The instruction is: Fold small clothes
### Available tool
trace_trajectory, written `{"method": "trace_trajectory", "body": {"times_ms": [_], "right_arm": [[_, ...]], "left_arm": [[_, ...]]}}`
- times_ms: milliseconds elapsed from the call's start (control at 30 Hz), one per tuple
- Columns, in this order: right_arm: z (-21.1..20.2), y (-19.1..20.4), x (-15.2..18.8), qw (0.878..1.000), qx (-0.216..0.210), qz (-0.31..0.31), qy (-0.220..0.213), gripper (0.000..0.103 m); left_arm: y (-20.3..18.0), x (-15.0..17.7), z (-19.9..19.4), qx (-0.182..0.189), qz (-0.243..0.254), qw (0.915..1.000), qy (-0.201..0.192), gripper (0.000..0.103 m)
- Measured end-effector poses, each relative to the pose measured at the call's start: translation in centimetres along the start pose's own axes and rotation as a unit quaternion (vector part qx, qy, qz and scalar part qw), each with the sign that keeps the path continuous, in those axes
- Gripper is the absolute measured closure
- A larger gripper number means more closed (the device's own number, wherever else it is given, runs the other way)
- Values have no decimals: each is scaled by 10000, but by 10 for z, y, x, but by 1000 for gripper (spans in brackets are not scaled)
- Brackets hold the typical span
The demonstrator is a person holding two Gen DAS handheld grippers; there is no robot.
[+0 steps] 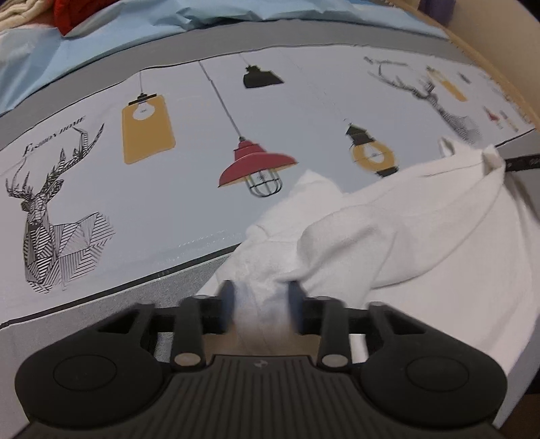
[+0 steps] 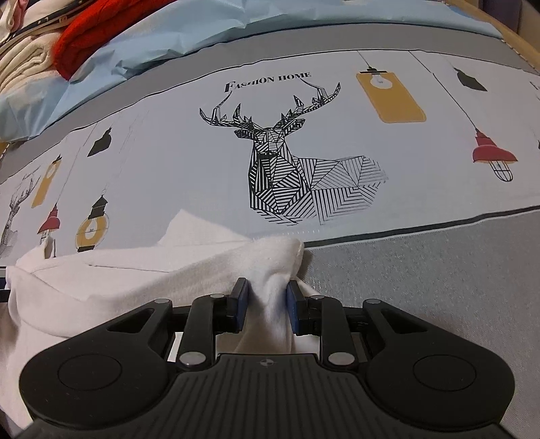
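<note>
A small white garment (image 1: 388, 229) lies bunched on the printed bedsheet (image 1: 168, 202). My left gripper (image 1: 261, 297) is shut on one edge of it, cloth pinched between the blue pads, and the fabric stretches away to the right. In the right wrist view the same white garment (image 2: 135, 280) spreads to the left. My right gripper (image 2: 266, 304) is shut on a gathered corner of it, with a folded lump of cloth just above the fingers. Both grips are near the sheet's grey front border (image 2: 422, 270).
The sheet carries deer and lamp prints. A light blue cover (image 2: 152, 44) lies crumpled at the back. A red knit item (image 2: 91, 30) and cream folded clothes (image 2: 23, 64) are stacked at the far left. A tan bed edge (image 1: 499, 67) runs at the right.
</note>
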State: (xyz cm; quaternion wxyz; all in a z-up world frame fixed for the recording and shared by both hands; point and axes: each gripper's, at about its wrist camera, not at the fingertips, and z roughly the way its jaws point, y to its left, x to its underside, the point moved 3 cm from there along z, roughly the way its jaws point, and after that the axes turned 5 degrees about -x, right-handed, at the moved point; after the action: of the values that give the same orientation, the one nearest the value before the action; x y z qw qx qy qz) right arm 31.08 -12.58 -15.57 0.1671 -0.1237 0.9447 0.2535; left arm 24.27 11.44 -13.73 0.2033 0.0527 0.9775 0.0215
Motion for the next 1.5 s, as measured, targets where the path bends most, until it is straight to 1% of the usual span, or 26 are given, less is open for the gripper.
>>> {"method": "trace_trajectory", "body": {"times_ms": [100, 133, 200, 267, 333, 433, 533, 567, 667, 700, 833, 867, 900, 933, 967, 1033, 1067, 1133, 1167, 1200, 1233, 1267, 1300, 1367, 1400, 1500], "right_arm": [[0, 2, -1, 10000, 20, -83, -14, 79], [-1, 3, -1, 10000, 15, -73, -22, 79], [-1, 2, -2, 10000, 18, -55, -37, 79], [-2, 2, -2, 10000, 33, -37, -46, 79], [-2, 2, -1, 10000, 39, -34, -49, 79], [-2, 3, -1, 10000, 36, -45, -44, 82], [-2, 4, -2, 10000, 34, -41, -45, 83], [-3, 4, -2, 10000, 29, -49, -46, 83], [-3, 2, -3, 10000, 16, -23, -44, 83], [-3, 2, -3, 10000, 10, -12, -46, 83], [-3, 1, -2, 10000, 18, -5, -32, 83], [-2, 2, -2, 10000, 27, -12, -32, 83], [-2, 2, -2, 10000, 32, -18, -31, 83], [-2, 2, -2, 10000, 33, -21, -30, 86], [-2, 3, -2, 10000, 26, -28, -23, 96], [-6, 5, -4, 10000, -4, -45, -86, 98], [-12, 5, -8, 9998, 0, 0, -219, 98], [-34, 4, -20, 9971, -239, 289, -668, 98], [-44, 4, -24, 9945, -369, 394, -896, 98], [-51, 4, -28, 9920, -414, 457, -1106, 98], [-52, 3, -30, 9915, -296, 473, -1175, 98], [-47, 1, -30, 9923, -133, 491, -1131, 98], [-40, -3, -29, 9934, -20, 554, -1006, 98], [-25, -10, -25, 9943, 54, 731, -775, 98], [-22, -11, -24, 9941, 122, 744, -774, 98], [-24, -7, -28, 9922, 97, 735, -1001, 98]], "left_arm": [[6, -2, -7, 106, -188, 9997, -66, 78], [9, -3, -8, 168, -318, 9993, -55, 74], [20, -5, -7, 339, -796, 9962, -41, 73], [24, -7, -6, 450, -1060, 9933, -18, 73], [23, -8, -2, 465, -1182, 9919, 47, 73], [19, -7, 7, 285, -1118, 9931, 204, 73], [24, -7, 6, 351, -1256, 9913, 201, 74], [26, -7, 4, 416, -1341, 9899, 180, 74], [40, -9, -2, 691, -1870, 9799, 68, 74], [41, -9, -1, 693, -1910, 9791, 88, 74], [29, -7, 10, 507, -1585, 9856, 310, 74], [28, -8, 10, 476, -1548, 9863, 303, 78], [28, -8, 10, 488, -1537, 9865, 276, 82], [28, -9, 8, 516, -1519, 9868, 235, 92], [29, -9, 6, 531, -1501, 9871, 190, 97], [34, -15, -5, 425, -1525, 9874, -77, 98], [41, -18, -13, 375, -1624, 9857, -262, 99], [55, -25, -32, 400, -1954, 9769, -763, 99], [58, -27, -37, 353, -2006, 9743, -965, 99], [59, -28, -41, 183, -1996, 9728, -1158, 99], [59, -29, -40, 58, -1969, 9732, -1188, 99], [58, -29, -36, -5, -1967, 9739, -1133, 99], [57, -30, -32, -44, -1967, 9746, -1065, 99], [53, -30, -26, -161, -1894, 9765, -1019, 99], [53, -30, -25, -194, -1884, 9764, -1036, 99], [56, -27, -27, -294, -1980, 9733, -1121, 99]]}}
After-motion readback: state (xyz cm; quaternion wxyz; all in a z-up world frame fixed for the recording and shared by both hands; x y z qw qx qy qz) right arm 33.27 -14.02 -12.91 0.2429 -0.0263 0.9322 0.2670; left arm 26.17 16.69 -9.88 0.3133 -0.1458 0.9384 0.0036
